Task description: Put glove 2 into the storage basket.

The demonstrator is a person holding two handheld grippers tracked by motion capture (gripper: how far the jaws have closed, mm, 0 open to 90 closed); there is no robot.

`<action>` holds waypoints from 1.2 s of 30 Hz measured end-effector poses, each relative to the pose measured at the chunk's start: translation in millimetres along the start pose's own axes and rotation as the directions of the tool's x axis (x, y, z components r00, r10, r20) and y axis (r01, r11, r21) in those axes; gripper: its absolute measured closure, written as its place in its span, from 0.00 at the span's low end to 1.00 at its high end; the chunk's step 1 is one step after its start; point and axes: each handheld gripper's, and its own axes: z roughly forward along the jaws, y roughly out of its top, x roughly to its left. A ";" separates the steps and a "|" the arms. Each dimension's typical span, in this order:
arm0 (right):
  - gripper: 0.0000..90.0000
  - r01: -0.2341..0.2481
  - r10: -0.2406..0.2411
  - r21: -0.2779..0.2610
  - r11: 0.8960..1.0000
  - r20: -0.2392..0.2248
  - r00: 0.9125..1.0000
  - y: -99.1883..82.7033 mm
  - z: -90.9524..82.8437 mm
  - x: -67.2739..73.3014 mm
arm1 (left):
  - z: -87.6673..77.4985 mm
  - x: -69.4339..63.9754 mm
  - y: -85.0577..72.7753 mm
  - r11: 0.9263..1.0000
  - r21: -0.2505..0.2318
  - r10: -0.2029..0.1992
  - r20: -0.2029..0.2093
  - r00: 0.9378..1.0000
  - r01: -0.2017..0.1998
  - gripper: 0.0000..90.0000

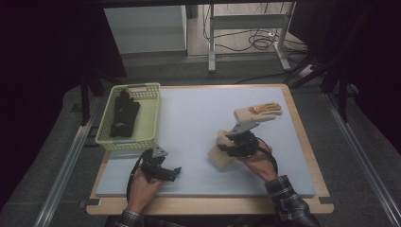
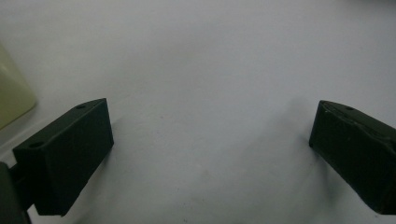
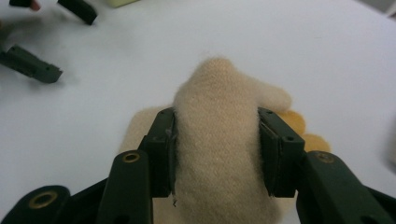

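At the left, a yellow-green basket [image 1: 152, 113] with dark gloves [image 1: 124, 116] in it stands at the mat's edge, and the left gripper [image 1: 176, 172] rests near it on the mat, jaws wide apart with nothing between them. Right of centre, the right gripper [image 3: 217, 154] pinches a bunched fold of a beige knit glove [image 3: 219, 140] just above the mat, while its mate [image 1: 258, 111] lies further right. The soft knit could slip from the pads, or its hanging end could catch on the basket rim.

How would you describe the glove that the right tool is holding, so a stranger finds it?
On the pale blue mat, look right of centre, near the person's right hand. The cream glove sits pinched in the right tool; its twin lies flat, farther back, untouched.
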 end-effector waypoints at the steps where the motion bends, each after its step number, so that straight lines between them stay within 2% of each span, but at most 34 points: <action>1: 0.57 0.007 -0.007 0.010 1.000 -0.011 1.000 -0.6 7.4 2.7 | 0.0 0.0 0.0 1.000 0.000 0.000 0.000 1.000 0.000 0.00; 2: 0.56 0.011 -0.011 0.021 1.000 -0.016 1.000 -1.9 14.8 5.1 | 0.0 0.0 0.0 1.000 0.000 0.000 0.000 1.000 0.000 0.00; 3: 0.49 -0.001 0.003 0.047 0.999 -0.037 0.999 -5.8 27.8 7.8 | 0.0 -0.1 0.0 1.000 0.000 -0.002 0.001 1.000 0.002 0.00; 4: 0.49 -0.001 0.003 0.047 0.999 -0.037 0.999 -5.8 27.8 7.8 | 0.0 -0.2 0.0 1.000 0.000 -0.003 0.001 1.000 0.003 0.00; 6: 0.42 -0.012 0.014 0.060 0.998 -0.038 0.999 -8.6 34.6 9.8 | 0.2 -0.4 -0.1 1.000 -0.002 -0.006 0.001 1.000 0.006 0.00; 7: 0.36 -0.026 0.028 0.051 0.998 -0.050 0.998 -7.8 32.3 9.8 | 0.0 -0.2 0.0 1.000 0.000 -0.003 0.001 1.000 0.003 0.00; 8: 0.36 -0.026 0.028 0.051 0.998 -0.050 0.998 -7.8 32.3 9.8 | 0.0 -0.2 0.0 1.000 0.000 -0.003 0.001 1.000 0.003 0.00; 10: 0.32 -0.072 0.072 0.014 0.997 -0.060 0.996 -1.3 20.4 7.2 | 0.0 -0.2 0.0 1.000 0.001 -0.002 0.000 1.000 0.002 0.00; 12: 0.32 -0.080 0.080 0.002 0.997 -0.061 0.995 1.1 16.5 6.9 | 0.0 0.0 0.0 1.000 0.000 -0.001 0.000 1.000 0.001 0.00; 14: 0.36 -0.093 0.092 -0.009 0.996 -0.071 0.993 5.0 11.6 8.8 | 0.0 0.0 0.0 1.000 0.000 -0.001 0.000 1.000 0.001 0.00; 15: 0.44 -0.092 0.091 -0.009 0.996 -0.072 0.993 6.1 11.3 10.8 | 0.1 -0.1 0.0 1.000 0.000 -0.001 0.000 1.000 0.001 0.00; 16: 0.59 -0.084 0.084 0.000 0.996 -0.078 0.993 7.3 13.8 17.3 | 0.0 0.0 0.0 1.000 0.000 -0.001 0.000 1.000 0.001 0.00; 17: 0.59 -0.084 0.084 0.000 0.996 -0.078 0.993 7.3 13.8 17.3 | 0.0 0.0 0.0 1.000 0.000 -0.001 0.000 1.000 0.001 0.00; 20: 0.81 -0.068 0.071 0.033 0.997 -0.092 0.993 7.9 25.0 27.9 | 0.1 0.0 0.0 1.000 0.000 -0.001 0.000 1.000 0.001 0.00; 21: 0.92 -0.059 0.063 0.045 0.997 -0.112 0.992 8.1 34.1 33.9 | 0.0 0.0 0.0 1.000 0.000 -0.001 0.000 1.000 0.001 0.00; 22: 0.92 -0.059 0.063 0.045 0.997 -0.112 0.992 8.1 34.1 33.9 | 0.0 0.0 0.0 1.000 0.000 -0.001 0.000 1.000 0.001 0.00; 24: 0.98 -0.044 0.050 0.050 0.998 -0.123 0.991 8.9 42.9 39.9 | 0.0 0.0 0.0 1.000 0.000 -0.001 0.001 1.000 0.001 0.00; 26: 0.98 -0.033 0.041 0.056 0.998 -0.136 0.990 10.7 50.7 46.2 | 0.0 0.0 0.0 1.000 0.000 -0.002 0.000 1.000 0.002 0.00; 31: 0.98 0.016 -0.005 0.085 0.996 -0.128 0.992 12.4 66.4 57.9 | 0.4 -0.4 -0.1 1.000 -0.007 -0.009 0.000 1.000 0.009 0.00; 36: 0.98 0.012 0.001 0.086 0.996 -0.149 0.989 5.1 61.1 59.4 | 0.4 -0.5 -0.2 1.000 -0.007 -0.010 0.001 1.000 0.010 0.00</action>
